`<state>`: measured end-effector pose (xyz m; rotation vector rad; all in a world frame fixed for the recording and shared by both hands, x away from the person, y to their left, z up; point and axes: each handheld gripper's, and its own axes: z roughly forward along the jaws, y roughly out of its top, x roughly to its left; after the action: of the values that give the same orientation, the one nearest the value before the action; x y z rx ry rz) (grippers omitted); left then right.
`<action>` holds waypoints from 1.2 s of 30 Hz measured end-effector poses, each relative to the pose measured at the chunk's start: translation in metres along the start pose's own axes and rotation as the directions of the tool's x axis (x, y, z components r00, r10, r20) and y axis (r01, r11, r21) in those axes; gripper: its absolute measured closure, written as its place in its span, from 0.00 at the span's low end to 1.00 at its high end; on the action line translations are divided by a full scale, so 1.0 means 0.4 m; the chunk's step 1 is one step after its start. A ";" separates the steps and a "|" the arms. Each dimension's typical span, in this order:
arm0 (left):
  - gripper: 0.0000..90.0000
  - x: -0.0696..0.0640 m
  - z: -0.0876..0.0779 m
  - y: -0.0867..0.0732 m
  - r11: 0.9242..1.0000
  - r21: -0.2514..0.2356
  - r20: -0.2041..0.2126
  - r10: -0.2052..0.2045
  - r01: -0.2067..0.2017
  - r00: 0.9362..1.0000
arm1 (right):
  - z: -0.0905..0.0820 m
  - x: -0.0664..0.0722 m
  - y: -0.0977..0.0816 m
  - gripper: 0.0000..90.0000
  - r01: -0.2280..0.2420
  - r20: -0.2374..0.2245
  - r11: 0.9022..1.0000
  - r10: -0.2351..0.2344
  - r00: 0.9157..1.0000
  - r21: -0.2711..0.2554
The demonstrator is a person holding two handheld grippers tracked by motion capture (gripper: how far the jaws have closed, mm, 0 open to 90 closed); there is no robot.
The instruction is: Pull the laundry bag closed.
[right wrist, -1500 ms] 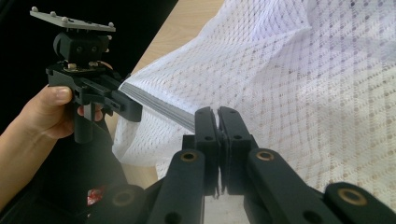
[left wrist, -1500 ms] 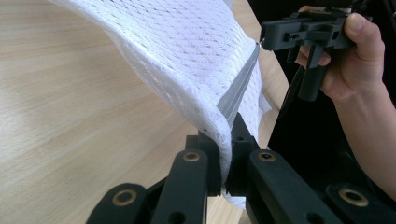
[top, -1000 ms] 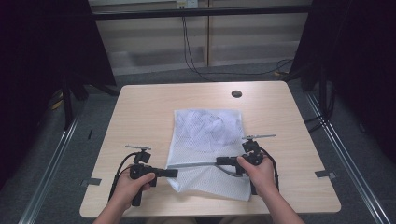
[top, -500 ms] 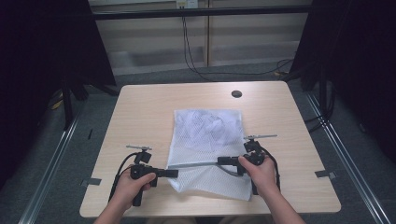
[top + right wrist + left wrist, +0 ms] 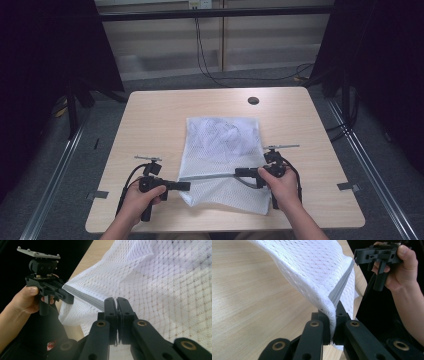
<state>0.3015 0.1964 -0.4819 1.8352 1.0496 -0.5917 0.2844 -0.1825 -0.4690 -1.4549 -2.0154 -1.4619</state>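
- Currently the white mesh laundry bag with a grey zipper band [image 5: 222, 150] lies flat at the middle of the light wooden desk [image 5: 150, 120], its near part lifted off the surface along the zipper line.
- Left gripper [image 5: 184, 186] pinches the left end of the zipper band; in the left gripper view the jaws are closed tight on the mesh edge and the grey zipper tape [image 5: 339, 291], fabric folded between them.
- Right gripper [image 5: 242, 172] holds the right end of the same band; in the right gripper view the jaws are pressed together on the grey strip [image 5: 86, 297], no gap visible.
- Band runs taut between the two grippers, roughly level, above the desk.
- Risk, judged: both holds sit on thin, slick tape near its ends; a harder pull apart could slide the tape out of one pair of jaws.
- Risk, judged: uneven lifting would let the far part of the bag drag and bunch on the desk.
- Small dark round insert [image 5: 253, 100] at the far side, well apart from the bag.
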 end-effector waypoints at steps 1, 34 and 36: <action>0.98 0.000 0.000 0.000 1.000 -0.001 0.000 0.000 0.000 1.000 | -0.001 -0.001 0.000 0.97 -0.001 -0.001 1.000 0.001 1.000 -0.001; 0.98 0.000 -0.008 0.000 1.000 -0.013 -0.013 -0.002 0.001 1.000 | -0.024 -0.011 -0.004 0.97 0.007 0.021 1.000 -0.007 1.000 0.001; 0.98 0.001 -0.011 0.000 1.000 -0.016 -0.011 -0.004 0.003 1.000 | -0.029 -0.015 -0.005 0.97 0.007 0.020 1.000 -0.006 1.000 -0.006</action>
<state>0.3015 0.2003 -0.4803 1.8253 1.0621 -0.5745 0.2819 -0.1954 -0.4689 -1.4727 -2.0311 -1.4629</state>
